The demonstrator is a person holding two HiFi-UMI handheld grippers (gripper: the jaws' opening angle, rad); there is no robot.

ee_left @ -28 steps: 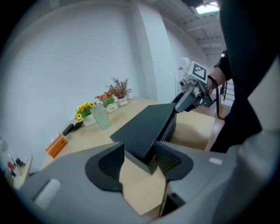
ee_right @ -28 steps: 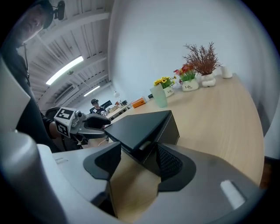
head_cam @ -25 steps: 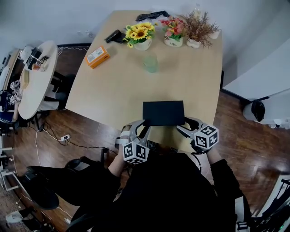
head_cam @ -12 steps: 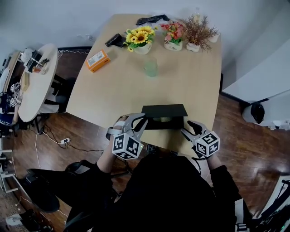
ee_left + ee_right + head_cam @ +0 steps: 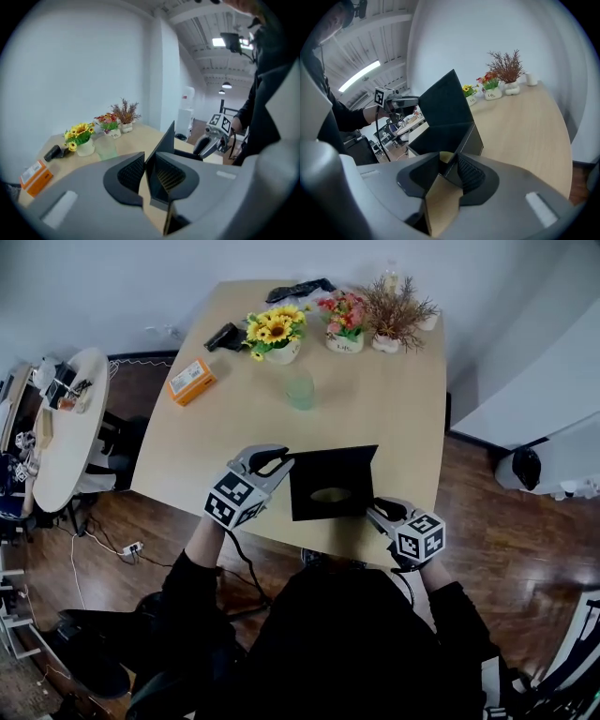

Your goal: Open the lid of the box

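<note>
At lower centre of the head view, the black rectangular cardboard box (image 5: pixel 309 514) sits at the near edge of the light wooden table (image 5: pixel 394 427). Its thin black lid (image 5: pixel 333 463) is tilted up on the far side.

The left gripper (image 5: pixel 283 457) pinches the lid's left edge. The pads (image 5: pixel 132 172) lie on the panel, though the jaws are easing apart slightly. The right gripper (image 5: pixel 373 509) is closing on the near right corner of the box, and its pads (image 5: pixel 471 176) appear to press on the wall.

To finish the lift well, the right side should probably hold the box down. The left should swing the lid in an arc about its far hinge rather than pull straight up. A bite that thin could slip.

Inside the box a pale oval shape (image 5: pixel 330 494) shows; I cannot tell what it is. Towards the top of the frame a pale green glass tumbler (image 5: pixel 300 390) looks empty. Behind it are three white pots: sunflowers (image 5: pixel 272 332), pink and red blooms (image 5: pixel 343 313) and dried brown sprigs (image 5: pixel 396 306).
</note>
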